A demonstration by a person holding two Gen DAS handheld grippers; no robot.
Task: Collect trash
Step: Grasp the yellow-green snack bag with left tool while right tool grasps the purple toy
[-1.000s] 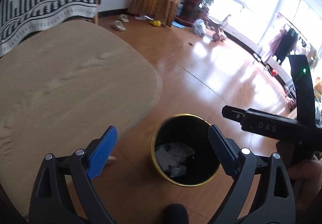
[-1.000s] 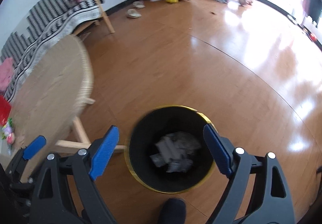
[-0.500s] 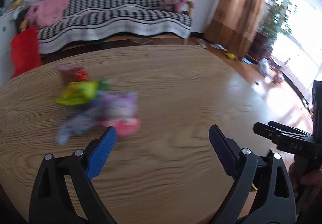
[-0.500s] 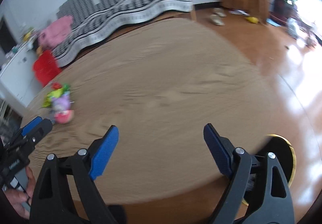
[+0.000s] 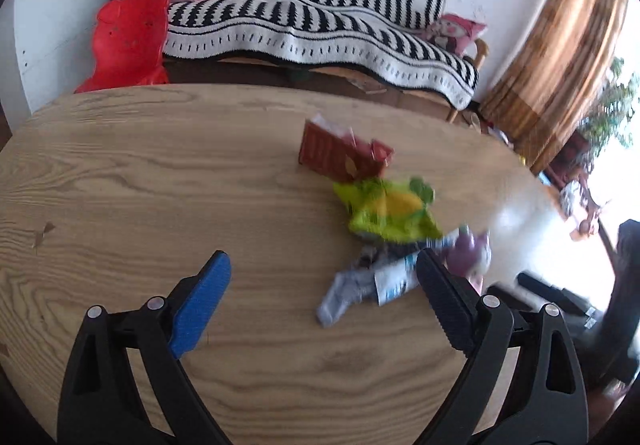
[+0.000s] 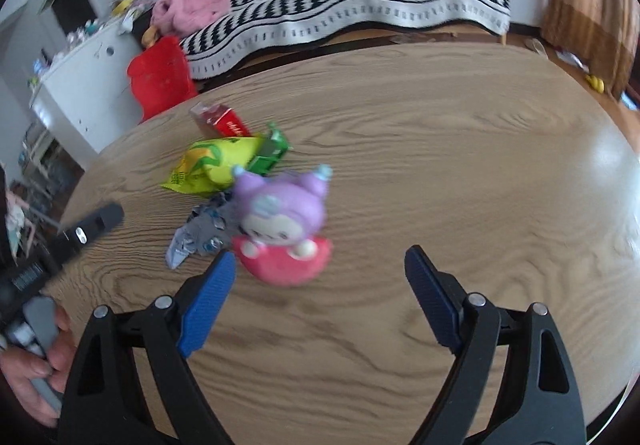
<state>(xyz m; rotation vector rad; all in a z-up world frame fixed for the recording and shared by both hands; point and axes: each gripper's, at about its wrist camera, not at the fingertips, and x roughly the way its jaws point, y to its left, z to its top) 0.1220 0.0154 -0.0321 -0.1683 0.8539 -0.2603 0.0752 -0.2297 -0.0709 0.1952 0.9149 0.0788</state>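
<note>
Both claws, left (image 5: pixel 320 301) and right (image 6: pixel 318 291), gape wide and carry nothing. A second ago each looked down into the bin on the floor; now both face the table (image 5: pixel 120 185). Remaining trash lies clustered there: red box (image 5: pixel 340 157), green bag (image 5: pixel 390 213), grey wrapper (image 5: pixel 360 285), beside a purple toy (image 6: pixel 284 221). Judgement: one drop finished, next pickup beginning.

Red carton (image 5: pixel 340 153), yellow-green snack bag (image 6: pixel 208 165), purple-and-pink toy (image 6: pixel 284 225), silver-grey wrapper (image 6: pixel 196 237); black-and-white striped sofa throw (image 5: pixel 320 21)
</note>
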